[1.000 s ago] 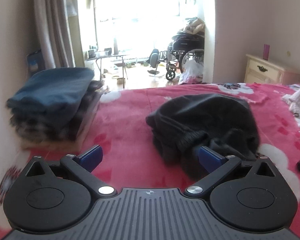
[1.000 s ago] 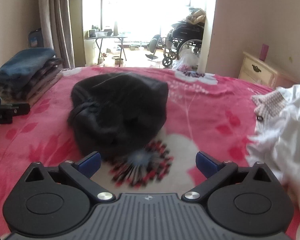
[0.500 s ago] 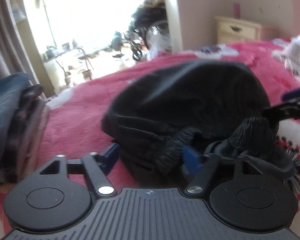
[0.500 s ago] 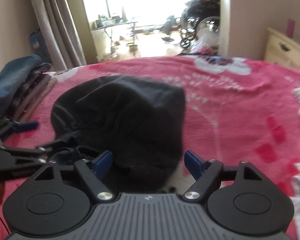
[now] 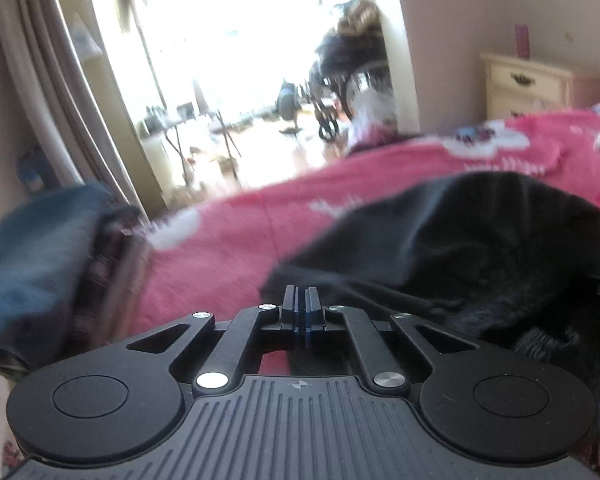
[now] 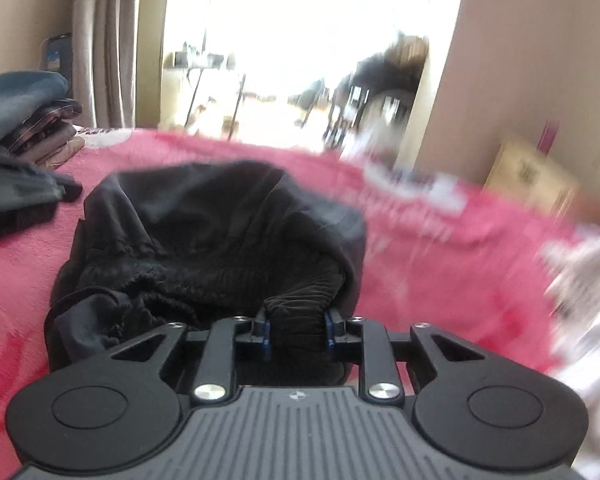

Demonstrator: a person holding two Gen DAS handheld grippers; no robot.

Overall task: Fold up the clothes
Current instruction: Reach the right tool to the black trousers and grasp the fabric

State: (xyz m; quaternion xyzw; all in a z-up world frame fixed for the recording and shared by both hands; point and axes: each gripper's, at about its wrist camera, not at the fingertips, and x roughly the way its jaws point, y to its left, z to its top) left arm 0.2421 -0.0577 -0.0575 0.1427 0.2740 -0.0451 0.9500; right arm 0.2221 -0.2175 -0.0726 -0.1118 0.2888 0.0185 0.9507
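The black garment (image 5: 480, 240) lay bunched on the pink blanket (image 5: 236, 236); the left gripper (image 5: 301, 312) was pressed together at its edge, beside a folded stack (image 5: 48, 256). Opposite, the right gripper (image 6: 298, 332) clamped its gathered waistband (image 6: 298, 312); folding evidently remained.

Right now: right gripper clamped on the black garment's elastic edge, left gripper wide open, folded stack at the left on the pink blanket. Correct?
Not quite. The left gripper is shut, not wide open: the left wrist view shows its fingers pressed together. The rest holds: the right gripper is clamped on the black garment, and the folded stack sits at the left on the pink blanket.
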